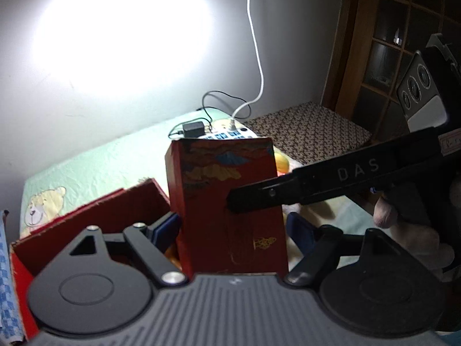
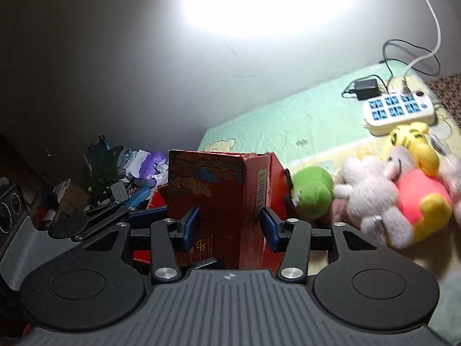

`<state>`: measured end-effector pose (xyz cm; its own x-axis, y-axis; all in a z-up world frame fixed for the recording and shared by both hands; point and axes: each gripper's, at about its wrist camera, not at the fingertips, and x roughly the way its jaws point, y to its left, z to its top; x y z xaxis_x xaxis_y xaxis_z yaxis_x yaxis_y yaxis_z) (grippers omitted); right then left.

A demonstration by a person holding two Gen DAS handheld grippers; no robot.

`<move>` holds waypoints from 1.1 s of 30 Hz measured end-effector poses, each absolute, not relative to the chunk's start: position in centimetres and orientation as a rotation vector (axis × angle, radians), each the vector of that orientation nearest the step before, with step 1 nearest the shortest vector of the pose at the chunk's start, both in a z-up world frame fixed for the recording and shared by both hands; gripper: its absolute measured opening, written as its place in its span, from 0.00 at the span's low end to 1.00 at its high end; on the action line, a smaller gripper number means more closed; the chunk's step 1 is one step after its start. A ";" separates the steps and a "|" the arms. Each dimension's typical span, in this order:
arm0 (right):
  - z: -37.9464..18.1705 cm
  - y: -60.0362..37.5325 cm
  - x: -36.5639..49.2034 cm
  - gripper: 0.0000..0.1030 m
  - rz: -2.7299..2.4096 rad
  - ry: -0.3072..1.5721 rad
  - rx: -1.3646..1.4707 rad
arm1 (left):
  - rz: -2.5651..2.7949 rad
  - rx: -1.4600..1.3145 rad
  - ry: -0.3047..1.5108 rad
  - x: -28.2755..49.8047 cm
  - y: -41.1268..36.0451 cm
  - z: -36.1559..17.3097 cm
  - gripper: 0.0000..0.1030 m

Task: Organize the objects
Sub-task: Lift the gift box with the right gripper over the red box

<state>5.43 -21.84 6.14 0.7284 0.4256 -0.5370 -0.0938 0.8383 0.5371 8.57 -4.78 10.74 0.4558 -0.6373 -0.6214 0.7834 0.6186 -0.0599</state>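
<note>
Red printed box flap (image 1: 227, 199) stands upright at the edge of the open red box (image 1: 86, 230) on the green bedsheet (image 1: 100, 167). Left gripper (image 1: 233, 227): blue pads straddle the flap, left pad touching its edge, right pad apart, so spread. Right gripper (image 2: 229, 222): pads either side of the same flap (image 2: 213, 199); grip contact cannot be told. Green plush (image 2: 312, 191), white plush (image 2: 371, 199), and yellow-red plush (image 2: 420, 184) lie just right of the box. Power strip (image 2: 399, 111) sits further back.

We log a red box (image 2: 213, 201) with gold and blue landscape print between blue pads (image 2: 190, 225); right of the gripper, green (image 2: 312, 191), white (image 2: 371, 199) and yellow-red (image 2: 417, 184) plush toys.
</note>
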 end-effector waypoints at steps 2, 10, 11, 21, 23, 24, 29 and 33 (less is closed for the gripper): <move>6.7 -20.6 7.1 0.48 0.329 0.699 0.479 | -0.845 0.248 0.631 9.9 -3.4 11.1 0.78; 5.7 -15.6 14.2 0.48 0.407 0.782 0.394 | -0.727 0.168 0.677 16.2 1.7 9.8 0.78; 5.2 -15.1 14.9 0.48 0.411 0.807 0.383 | -0.718 0.155 0.698 16.9 2.1 9.1 0.78; -0.4 -11.8 19.9 0.48 0.415 1.058 0.270 | -0.672 0.085 0.948 21.3 2.8 1.3 0.78; -1.1 -11.3 20.5 0.48 0.413 1.097 0.244 | -0.668 0.083 1.001 21.8 2.6 0.3 0.78; -1.5 -11.2 20.6 0.48 0.410 1.116 0.230 | -0.666 0.088 1.024 21.9 2.4 -0.1 0.78; -2.8 -10.8 21.1 0.48 0.400 1.180 0.182 | -0.664 0.100 1.111 22.5 1.7 -1.7 0.78; -3.7 -11.0 21.6 0.49 0.393 1.221 0.178 | -0.661 0.097 1.167 23.2 1.4 -2.6 0.78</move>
